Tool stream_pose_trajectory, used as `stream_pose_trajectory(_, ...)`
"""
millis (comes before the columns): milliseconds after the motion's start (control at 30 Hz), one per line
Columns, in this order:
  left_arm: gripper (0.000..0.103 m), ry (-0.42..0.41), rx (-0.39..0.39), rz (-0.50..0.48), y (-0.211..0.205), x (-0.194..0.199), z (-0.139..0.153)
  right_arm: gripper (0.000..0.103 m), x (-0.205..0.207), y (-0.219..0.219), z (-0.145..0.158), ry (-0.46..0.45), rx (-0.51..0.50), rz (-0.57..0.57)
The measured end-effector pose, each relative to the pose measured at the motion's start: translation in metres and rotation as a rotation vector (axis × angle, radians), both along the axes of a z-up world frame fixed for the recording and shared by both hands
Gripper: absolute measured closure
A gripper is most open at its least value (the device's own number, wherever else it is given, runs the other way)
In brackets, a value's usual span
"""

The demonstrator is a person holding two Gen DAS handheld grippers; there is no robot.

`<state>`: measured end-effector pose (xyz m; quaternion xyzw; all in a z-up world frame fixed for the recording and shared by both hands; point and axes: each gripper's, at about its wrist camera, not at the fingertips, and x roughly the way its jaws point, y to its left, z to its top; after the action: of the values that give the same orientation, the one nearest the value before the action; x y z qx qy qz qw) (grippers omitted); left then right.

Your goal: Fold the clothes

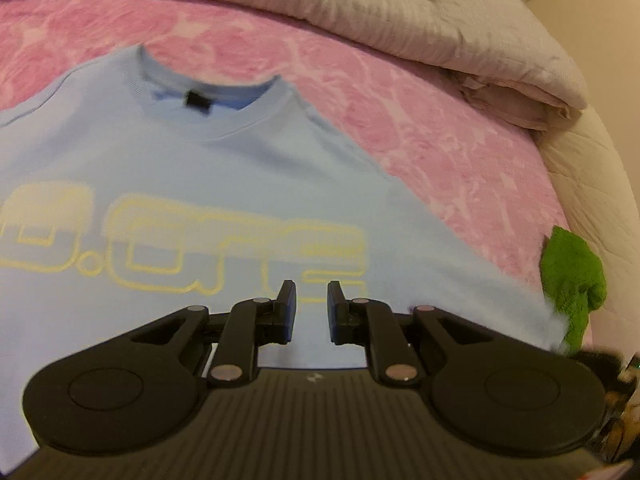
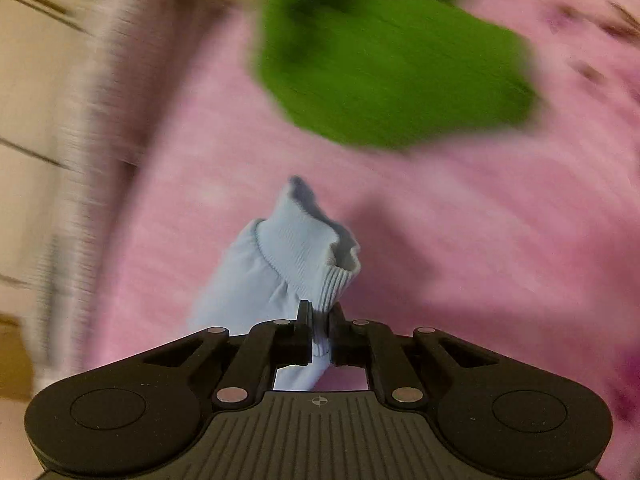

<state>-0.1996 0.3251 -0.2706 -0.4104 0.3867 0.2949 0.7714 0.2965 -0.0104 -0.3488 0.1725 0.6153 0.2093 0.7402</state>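
Observation:
A light blue sweatshirt (image 1: 224, 184) with yellow outlined letters lies face up on a pink bed sheet (image 1: 420, 128), collar toward the far side. My left gripper (image 1: 311, 292) is open and empty, hovering over the lettering on the chest. My right gripper (image 2: 320, 312) is shut on the ribbed cuff of the blue sleeve (image 2: 304, 252) and holds it above the pink sheet (image 2: 460, 240). That view is blurred by motion.
A green garment (image 2: 384, 56) lies on the sheet beyond the sleeve; it also shows at the right edge of the left wrist view (image 1: 572, 280). A rolled grey quilt (image 1: 420, 12) runs along the far side. The bed's cream edge (image 1: 592, 184) is at right.

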Motion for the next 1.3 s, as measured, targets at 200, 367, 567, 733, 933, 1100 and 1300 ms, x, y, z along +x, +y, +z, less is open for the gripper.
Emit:
stream_pose_trajectory(200,0.092,-0.007,-0.014,0.011,0.0,-0.022,-0.006,0.078,-0.014,0.02,-0.005,-0.086,-0.152,-0.001)
stream_pose_trajectory(367,0.092,0.004,-0.019,0.042,0.01,-0.049,-0.015,0.043,-0.049,0.04,0.012,-0.366,-0.426,0.028)
stream_pose_trajectory(567,0.092,0.041,-0.006,0.05,0.043,-0.088,-0.031,0.043,-0.102,0.098,0.027,-0.393,-0.336,0.294)
stream_pose_trajectory(733,0.088,0.036,0.053,0.037,0.089,-0.11,-0.03,0.043,-0.175,0.207,0.035,-0.391,-0.116,0.649)
stream_pose_trajectory(933,0.082,0.024,0.179,-0.026,0.158,-0.111,-0.028,0.043,-0.251,0.32,0.023,-0.406,-0.001,0.909)
stream_pose_trajectory(1100,0.072,0.022,0.315,-0.124,0.212,-0.097,-0.024,0.043,-0.265,0.399,0.014,-0.494,0.011,1.058)
stream_pose_trajectory(1300,0.068,0.046,0.387,-0.322,0.257,-0.074,-0.038,0.043,-0.259,0.473,0.009,-0.62,0.044,1.261)
